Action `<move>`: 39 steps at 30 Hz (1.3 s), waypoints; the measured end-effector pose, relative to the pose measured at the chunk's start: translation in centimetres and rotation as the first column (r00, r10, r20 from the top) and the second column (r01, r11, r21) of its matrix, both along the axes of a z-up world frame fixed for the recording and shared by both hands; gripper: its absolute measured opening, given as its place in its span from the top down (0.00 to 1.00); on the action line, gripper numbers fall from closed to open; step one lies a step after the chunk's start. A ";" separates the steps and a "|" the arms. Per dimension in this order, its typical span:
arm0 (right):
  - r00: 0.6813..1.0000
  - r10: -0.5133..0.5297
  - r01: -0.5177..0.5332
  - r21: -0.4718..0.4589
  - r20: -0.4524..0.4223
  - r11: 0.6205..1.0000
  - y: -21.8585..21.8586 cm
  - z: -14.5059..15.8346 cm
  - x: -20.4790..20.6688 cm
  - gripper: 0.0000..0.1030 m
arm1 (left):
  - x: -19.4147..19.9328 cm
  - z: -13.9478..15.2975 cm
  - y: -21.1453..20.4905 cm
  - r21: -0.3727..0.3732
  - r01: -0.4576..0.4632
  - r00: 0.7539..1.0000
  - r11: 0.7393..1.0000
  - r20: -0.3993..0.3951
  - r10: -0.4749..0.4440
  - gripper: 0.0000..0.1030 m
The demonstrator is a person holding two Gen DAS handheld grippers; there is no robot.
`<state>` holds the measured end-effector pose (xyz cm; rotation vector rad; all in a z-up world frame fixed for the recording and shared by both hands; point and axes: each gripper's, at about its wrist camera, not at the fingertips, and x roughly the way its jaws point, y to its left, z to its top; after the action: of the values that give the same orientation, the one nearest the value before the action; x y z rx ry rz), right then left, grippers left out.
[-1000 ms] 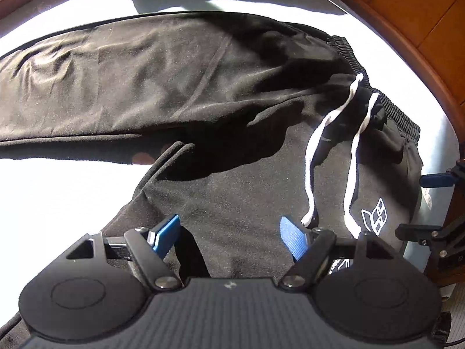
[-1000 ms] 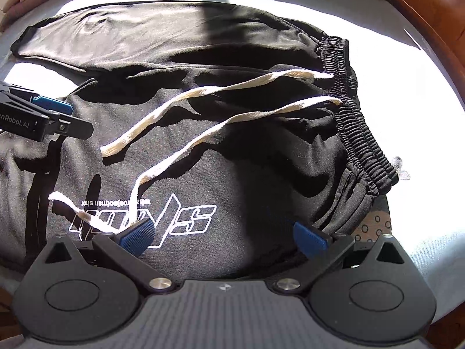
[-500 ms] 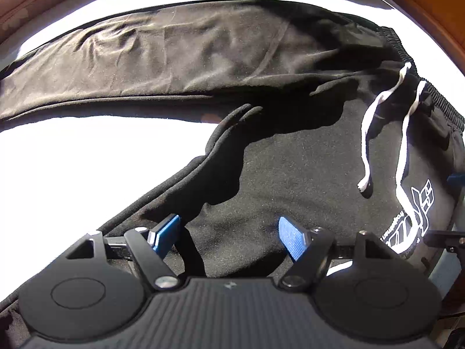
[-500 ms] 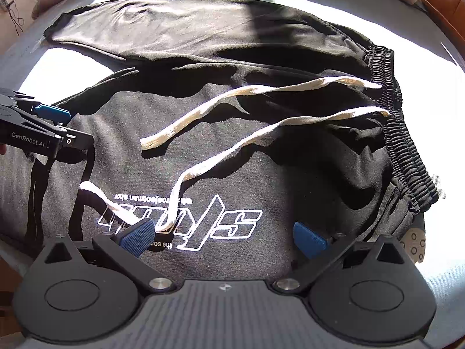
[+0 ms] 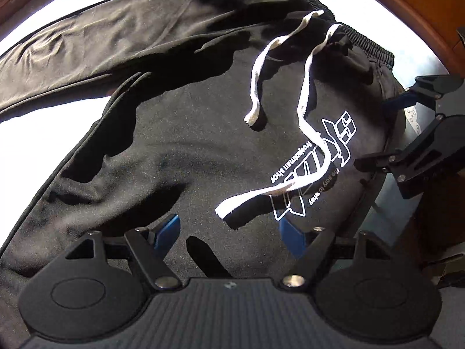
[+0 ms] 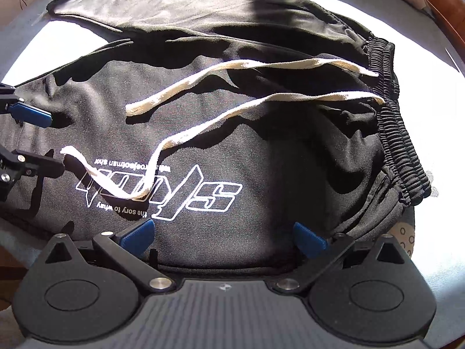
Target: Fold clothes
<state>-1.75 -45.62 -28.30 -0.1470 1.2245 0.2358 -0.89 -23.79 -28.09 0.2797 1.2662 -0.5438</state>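
Black drawstring track pants [image 5: 180, 157] lie spread flat on a pale sunlit bed sheet [image 6: 436, 93], both two-finger grippers — left [image 5: 229, 232], right [image 6: 223, 234] — hovering open and empty above them. The loose white drawstring [image 6: 232, 107] risks snagging a blue pad — skewing the fold.

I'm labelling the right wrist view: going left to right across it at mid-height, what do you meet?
The left gripper at the left edge → the free end of the upper drawstring → the white printed logo → the elastic waistband → the pale bedsheet.
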 end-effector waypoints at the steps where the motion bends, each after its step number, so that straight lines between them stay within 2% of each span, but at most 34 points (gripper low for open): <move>1: 1.000 0.009 -0.009 0.000 0.008 1.000 -0.1 0.2 0.1 0.00 | -0.5 -0.4 0.3 0.007 -0.022 0.999 1.000 -0.026 0.022 0.26; 3: 0.999 0.026 -0.026 -0.002 0.021 1.000 -0.3 0.4 0.3 0.00 | -1.5 -1.2 0.9 0.024 -0.060 0.996 0.998 -0.070 0.062 0.22; 5: 0.999 0.028 -0.027 -0.009 0.030 1.000 -0.4 0.4 0.3 0.00 | -2.6 -1.2 0.9 0.058 -0.036 0.994 0.998 -0.097 0.042 0.21; 7: 0.999 0.023 -0.023 -0.008 0.025 1.000 -0.5 0.3 0.3 0.00 | -3.3 -0.9 0.9 0.059 0.002 0.992 0.998 -0.124 0.005 0.21; 8: 0.999 0.018 -0.018 -0.008 0.028 1.000 -0.5 0.4 0.2 0.00 | -3.3 -0.5 1.1 0.049 0.009 0.994 0.999 -0.113 -0.003 0.21; 10: 0.999 0.011 -0.011 -0.005 0.036 1.000 -0.4 0.6 0.0 0.00 | -2.9 0.4 1.9 0.031 -0.017 0.999 0.999 -0.043 0.018 0.21; 13: 0.998 0.012 -0.011 -0.009 0.053 1.000 0.2 0.9 -0.3 0.00 | -1.5 0.7 4.0 0.018 -0.110 0.994 0.994 0.026 0.109 0.21; 15: 0.998 0.020 -0.018 -0.020 0.057 1.000 0.9 0.9 -0.2 0.00 | -0.7 -0.4 5.8 0.034 -0.160 0.987 0.987 0.018 0.159 0.21; 18: 0.998 0.005 -0.003 -0.039 0.064 0.999 2.2 1.3 -0.1 0.00 | -1.0 -1.2 7.6 0.034 -0.160 0.987 0.987 -0.009 0.160 0.21; 23: 0.997 -0.008 0.011 -0.038 0.075 0.999 5.6 2.3 -0.1 0.00 | -2.7 0.3 11.0 -0.008 -0.149 0.989 0.989 0.022 0.149 0.21; 26: 0.997 0.009 -0.006 -0.027 0.081 1.000 8.3 2.6 0.0 0.00 | -3.1 -0.9 12.6 0.017 -0.143 0.989 0.990 -0.022 0.143 0.21; 29: 0.996 0.044 -0.043 -0.021 0.082 0.999 11.3 2.6 0.1 0.00 | -4.5 -0.9 14.0 0.007 -0.101 0.995 0.995 -0.017 0.101 0.21; 35: 0.988 0.141 -0.139 -0.029 0.070 0.990 16.0 2.5 0.6 0.00 | -6.6 -1.0 18.6 0.006 -0.178 0.979 0.984 -0.097 0.178 0.21; 39: 0.983 0.169 -0.167 -0.027 0.074 0.986 18.2 2.7 1.4 0.00 | -5.5 0.3 20.7 -0.041 -0.246 0.969 0.968 -0.022 0.245 0.21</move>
<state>-0.39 -27.44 -25.55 -0.2755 1.1404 0.3614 -6.37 -3.11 -27.79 0.0791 1.2814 -0.3609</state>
